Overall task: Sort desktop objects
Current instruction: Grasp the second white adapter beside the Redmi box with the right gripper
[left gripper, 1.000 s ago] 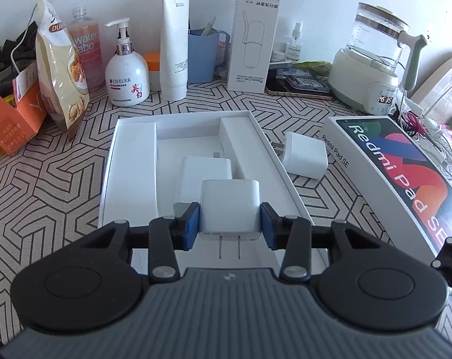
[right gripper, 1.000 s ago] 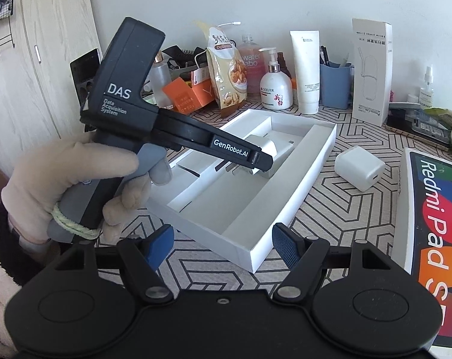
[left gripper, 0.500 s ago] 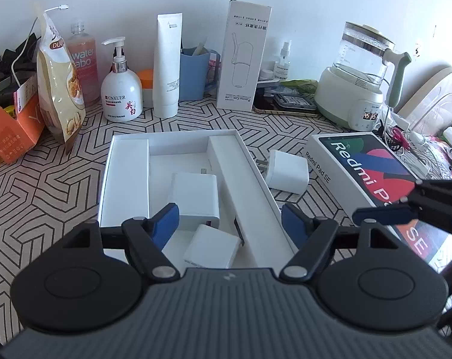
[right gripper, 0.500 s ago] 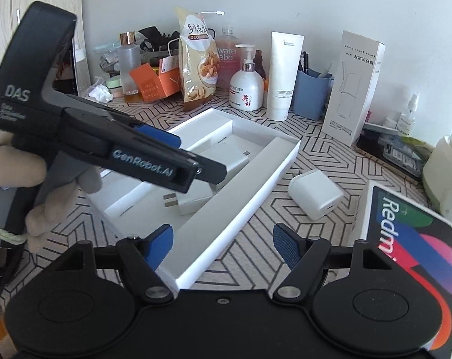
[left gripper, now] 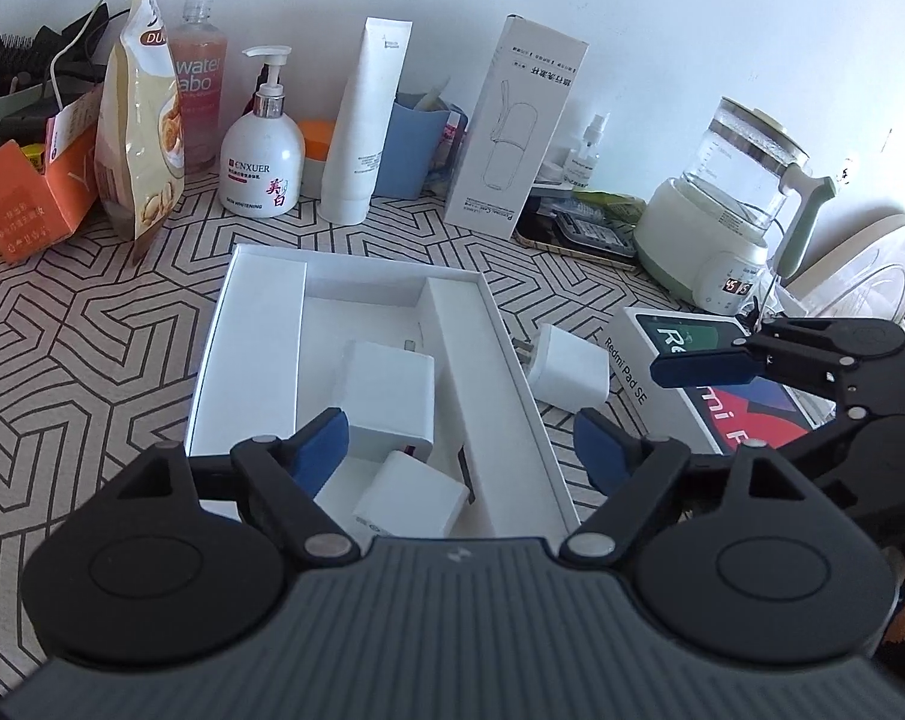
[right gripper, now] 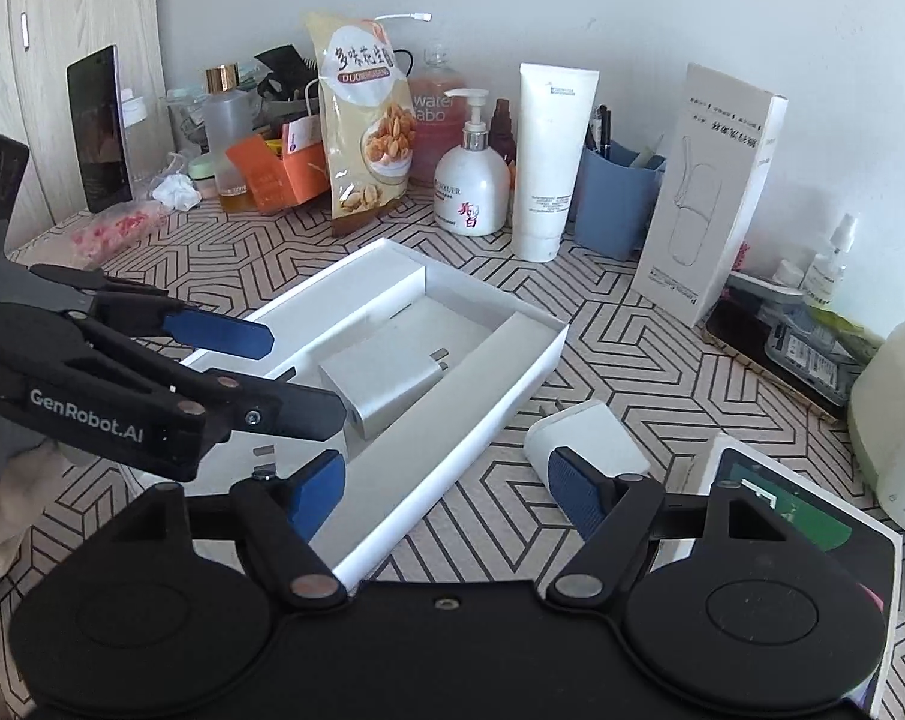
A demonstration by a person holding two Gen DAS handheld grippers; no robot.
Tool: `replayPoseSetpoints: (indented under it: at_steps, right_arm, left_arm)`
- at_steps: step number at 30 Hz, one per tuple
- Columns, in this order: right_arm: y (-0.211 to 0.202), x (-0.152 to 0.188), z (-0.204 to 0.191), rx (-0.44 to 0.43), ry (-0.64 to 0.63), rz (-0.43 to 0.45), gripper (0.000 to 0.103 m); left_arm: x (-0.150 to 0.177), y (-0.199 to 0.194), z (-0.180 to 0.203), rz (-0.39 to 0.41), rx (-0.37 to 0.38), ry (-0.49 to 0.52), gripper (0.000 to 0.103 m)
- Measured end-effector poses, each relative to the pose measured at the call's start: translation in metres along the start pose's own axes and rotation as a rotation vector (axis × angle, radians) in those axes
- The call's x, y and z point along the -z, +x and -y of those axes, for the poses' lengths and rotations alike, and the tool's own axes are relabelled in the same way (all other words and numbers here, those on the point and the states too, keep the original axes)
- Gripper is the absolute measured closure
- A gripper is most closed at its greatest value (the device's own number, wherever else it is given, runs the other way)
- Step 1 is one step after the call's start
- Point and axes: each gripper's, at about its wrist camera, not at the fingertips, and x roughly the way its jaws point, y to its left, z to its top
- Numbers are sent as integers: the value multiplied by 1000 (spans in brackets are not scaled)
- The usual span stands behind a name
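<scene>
Charger (left gripper: 566, 367) outside the white box (left gripper: 260, 336) points prongs toward it, hidden partly in right view; both grippers (left gripper: 461, 450) (right gripper: 446, 495) gape empty.

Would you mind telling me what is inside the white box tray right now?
Inside the white box tray, the middle compartment holds two white chargers: a larger one and a smaller one nearer the camera. The left hand-held gripper hides the tray's near end.

The left claw's (left gripper: 461, 441) body hid the near end of the white tray (left gripper: 260, 324) and part of the small charger (left gripper: 413, 498) in it, the right claw (right gripper: 446, 495) covered part of the loose charger (right gripper: 578, 429), and the tablet box (left gripper: 626, 354) ran behind it.
</scene>
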Motion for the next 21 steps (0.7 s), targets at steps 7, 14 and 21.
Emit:
replayPoseSetpoints:
  at_steps: [7,14,21]
  right_arm:
    - [20,0,2,56,-37,-43,24]
    - [45,-9,11,50,-44,-100,24]
    - [60,-13,22,-4,-5,-117,19]
  left_arm:
    - [1,1,-1,-13,7,-9,16]
    - [1,-8,5,28,-5,31,14]
    - [0,-15,8,58,-35,53,14]
